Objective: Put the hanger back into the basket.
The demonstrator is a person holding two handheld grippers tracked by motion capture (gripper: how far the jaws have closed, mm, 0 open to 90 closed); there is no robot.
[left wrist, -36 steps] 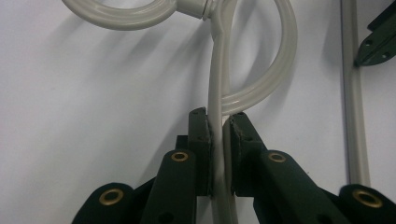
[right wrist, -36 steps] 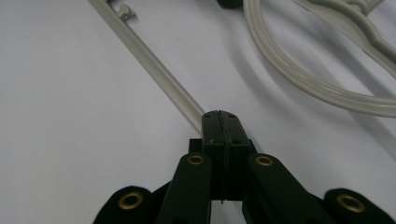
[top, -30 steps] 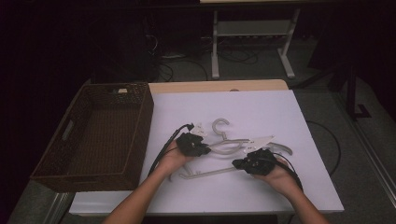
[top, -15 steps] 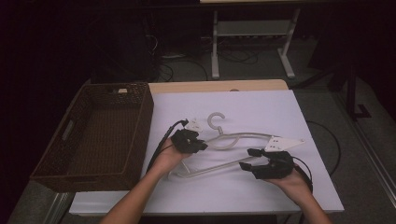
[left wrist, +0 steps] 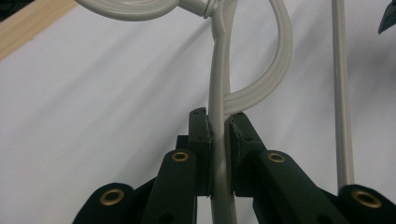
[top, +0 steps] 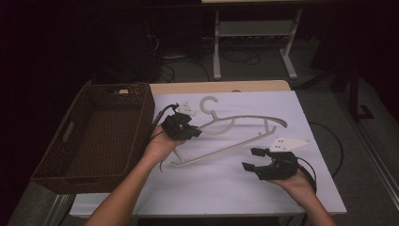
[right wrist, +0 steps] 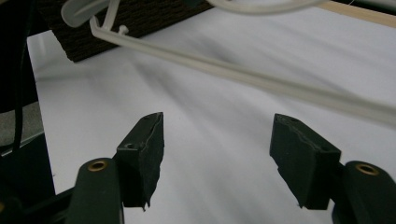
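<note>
White plastic hanger [top: 235,129], pale cream, 1 piece: open hook at top, curved shoulder bar, straight lower rod, small notched pegs near the right shoulder end. Hook [top: 210,102] points toward the far edge of the table [top: 244,188]; the shoulder arm runs right to a rounded tip, the lower rod slants down-left to a bent end. Hanger sits tilted over the white table surface, left part lifted, held by its neck just below the hook. In the left gripper view the flat ribbed neck strip [left wrist: 219,140] stands pinched upright, the loop curving off to the right beside it. In the right gripper view the lower rod [right wrist: 261,77] crosses diagonally, blurred.
</note>
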